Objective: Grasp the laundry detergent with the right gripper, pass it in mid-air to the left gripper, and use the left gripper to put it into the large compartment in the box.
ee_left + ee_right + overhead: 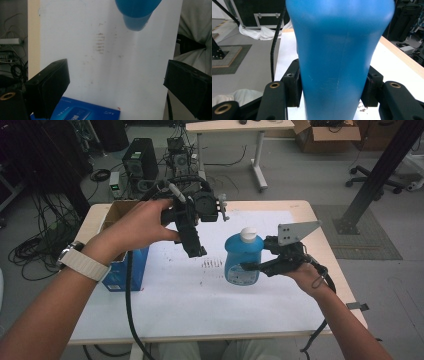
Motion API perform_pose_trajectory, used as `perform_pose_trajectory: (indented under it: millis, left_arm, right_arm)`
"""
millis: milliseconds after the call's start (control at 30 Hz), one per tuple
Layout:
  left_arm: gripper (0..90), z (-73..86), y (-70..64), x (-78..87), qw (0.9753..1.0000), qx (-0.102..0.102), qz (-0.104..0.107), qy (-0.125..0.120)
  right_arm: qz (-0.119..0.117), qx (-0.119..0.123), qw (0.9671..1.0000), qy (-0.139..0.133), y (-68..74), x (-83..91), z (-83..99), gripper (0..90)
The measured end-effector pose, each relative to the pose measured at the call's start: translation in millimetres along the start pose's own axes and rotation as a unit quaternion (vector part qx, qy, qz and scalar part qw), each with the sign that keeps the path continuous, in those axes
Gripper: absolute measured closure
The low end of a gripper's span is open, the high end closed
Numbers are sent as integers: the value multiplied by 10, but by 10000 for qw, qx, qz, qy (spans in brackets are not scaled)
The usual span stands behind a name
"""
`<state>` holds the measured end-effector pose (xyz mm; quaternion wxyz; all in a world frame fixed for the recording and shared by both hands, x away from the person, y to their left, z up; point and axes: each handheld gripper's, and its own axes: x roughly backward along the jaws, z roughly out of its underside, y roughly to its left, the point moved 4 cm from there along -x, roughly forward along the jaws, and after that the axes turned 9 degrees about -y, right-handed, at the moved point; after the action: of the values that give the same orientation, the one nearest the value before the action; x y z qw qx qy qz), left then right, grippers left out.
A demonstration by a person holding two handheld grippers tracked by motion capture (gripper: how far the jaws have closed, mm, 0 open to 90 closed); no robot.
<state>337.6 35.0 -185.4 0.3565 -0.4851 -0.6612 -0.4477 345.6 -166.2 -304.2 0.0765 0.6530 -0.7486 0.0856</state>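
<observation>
From above, my right hand-held gripper (248,266) clamps the blue bottle (242,260) low on its body, holding it upright near the middle of the desk (300,210); a white cap (248,234) closes it, so I cannot tell what is inside. My left hand-held gripper (195,251) hangs in the air to the bottle's left, jaws pointing down and holding nothing. Beside my left wrist stands an open cardboard box (116,212) with a blue box (120,275) in front of it; their contents are hidden. A white sheet (200,305) covers most of the desk, with a patch of faint brown marks (212,264). Beyond it lie tangled cables, a computer tower (140,160) and an office chair (372,182) on a grey floor.

In the left gripper view, my jaws stand wide apart over the white sheet, the blue bottle (137,12) beyond them and the blue box (85,111) below.

In the right gripper view, both jaws press the blue bottle (337,62) from either side.
</observation>
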Motion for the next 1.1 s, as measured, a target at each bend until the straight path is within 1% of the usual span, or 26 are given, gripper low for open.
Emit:
perform_pose_trajectory:
  millis: [67, 233, 467, 600, 700, 900, 1100]
  left_arm:
    - [67, 1, -14, 15, 10000, 11, 31, -21]
    - [68, 5, -38, 43, 9999, 28, 102, 22]
    - [68, -6, -47, 57, 9995, 45, 319, 23]
    - [67, -13, -46, 57, 9991, 34, 411, 6]
    - [63, -14, -42, 45, 9989, 43, 469, 44]
    - [63, -21, -29, 17, 9986, 78, 521, 23]
    - [63, -31, -23, -11, 9984, 85, 555, 53]
  right_arm:
    - [-46, 24, 10000, -4, -5, -32, -16, 463]
    - [-154, 61, 9999, -13, -5, -119, -41, 463]
    - [-265, 105, 9996, -6, -4, -221, -52, 464]
    - [-316, 109, 9994, -10, -8, -267, -50, 463]
    - [-336, 118, 9994, -1, -10, -302, -45, 463]
    - [-385, 106, 9992, 6, -4, -369, -37, 463]
    - [-424, 129, 9990, -5, -1, -431, -42, 463]
